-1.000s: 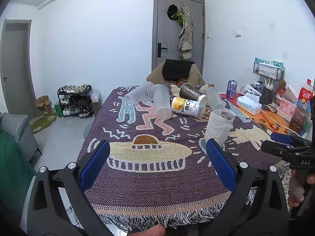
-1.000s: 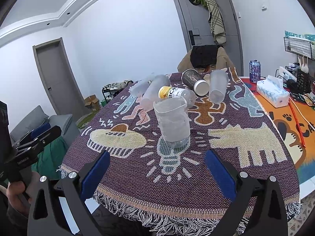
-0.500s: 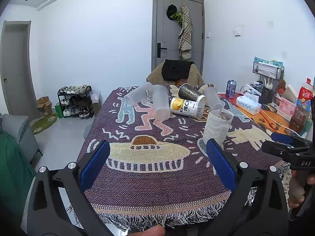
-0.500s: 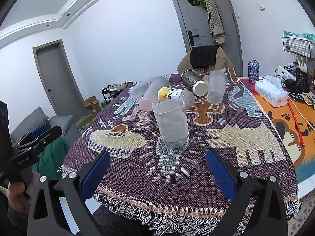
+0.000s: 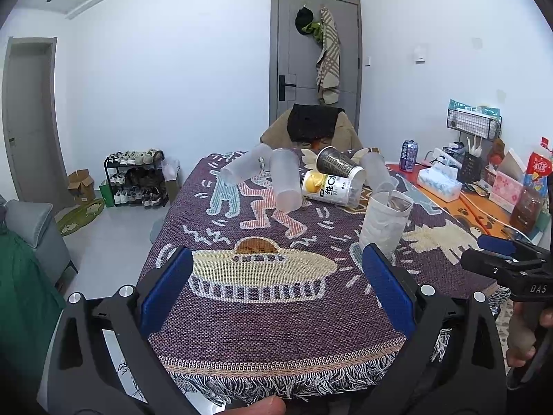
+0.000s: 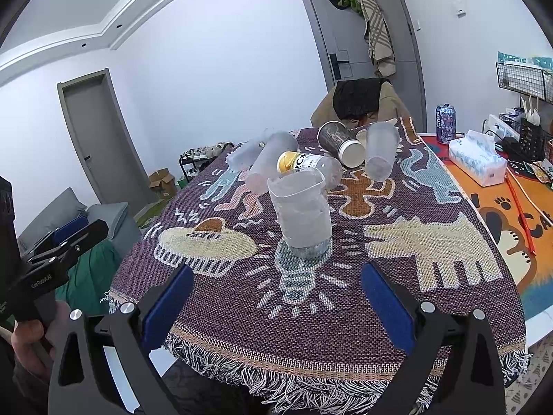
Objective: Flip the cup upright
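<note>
A clear plastic cup (image 6: 301, 213) stands upright on the patterned tablecloth (image 6: 345, 294), just ahead of my right gripper (image 6: 276, 301), which is open and empty. It shows at the right in the left wrist view (image 5: 384, 222). Behind it several cups lie on their sides: frosted ones (image 5: 285, 184) (image 6: 379, 150), a dark paper cup (image 5: 338, 165) and a clear bottle with a yellow label (image 5: 331, 188). My left gripper (image 5: 276, 288) is open and empty over the table's near edge.
A tissue box (image 6: 478, 161), a drink can (image 6: 446, 119) and a wire rack (image 5: 472, 123) stand on the orange mat at the right. A chair with a black jacket (image 5: 312, 125) is at the far end. A shoe rack (image 5: 135, 180) stands left.
Both grippers have drawn back slightly from the table and stay open. The cups have not moved.
</note>
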A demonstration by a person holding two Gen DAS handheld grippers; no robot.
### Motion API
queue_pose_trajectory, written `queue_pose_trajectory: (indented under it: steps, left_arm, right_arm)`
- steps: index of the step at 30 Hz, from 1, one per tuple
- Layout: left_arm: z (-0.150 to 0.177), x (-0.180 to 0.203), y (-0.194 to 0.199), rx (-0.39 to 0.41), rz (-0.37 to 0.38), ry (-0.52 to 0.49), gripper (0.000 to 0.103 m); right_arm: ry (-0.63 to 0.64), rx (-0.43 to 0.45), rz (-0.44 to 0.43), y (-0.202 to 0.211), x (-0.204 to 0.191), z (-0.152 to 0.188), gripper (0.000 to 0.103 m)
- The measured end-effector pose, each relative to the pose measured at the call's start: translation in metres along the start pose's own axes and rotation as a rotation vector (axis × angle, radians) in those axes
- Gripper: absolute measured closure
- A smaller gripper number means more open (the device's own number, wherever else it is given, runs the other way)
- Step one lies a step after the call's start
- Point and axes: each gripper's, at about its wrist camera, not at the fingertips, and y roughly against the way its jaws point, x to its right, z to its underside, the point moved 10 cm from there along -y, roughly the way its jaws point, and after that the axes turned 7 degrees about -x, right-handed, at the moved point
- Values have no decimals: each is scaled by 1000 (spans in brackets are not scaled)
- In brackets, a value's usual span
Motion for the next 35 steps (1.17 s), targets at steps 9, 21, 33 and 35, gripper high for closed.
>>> queue_pose_trajectory:
  steps: [9, 21, 33, 35]
  left_arm:
    - [0, 2, -1, -9, 7, 1, 6]
    - [-3, 4, -3, -13, -5, 16, 6]
    - [-6, 5, -25, -48, 16, 8, 6]
    - [-6, 2, -31, -59, 30, 27, 6]
  right_arm:
    - [-4, -6, 4, -1, 4, 1, 8]
    - [2, -14, 0, -9, 6, 1, 8]
    - [-6, -41, 24, -26, 14, 0, 8]
    - [-6, -58, 36, -33, 16, -2, 8]
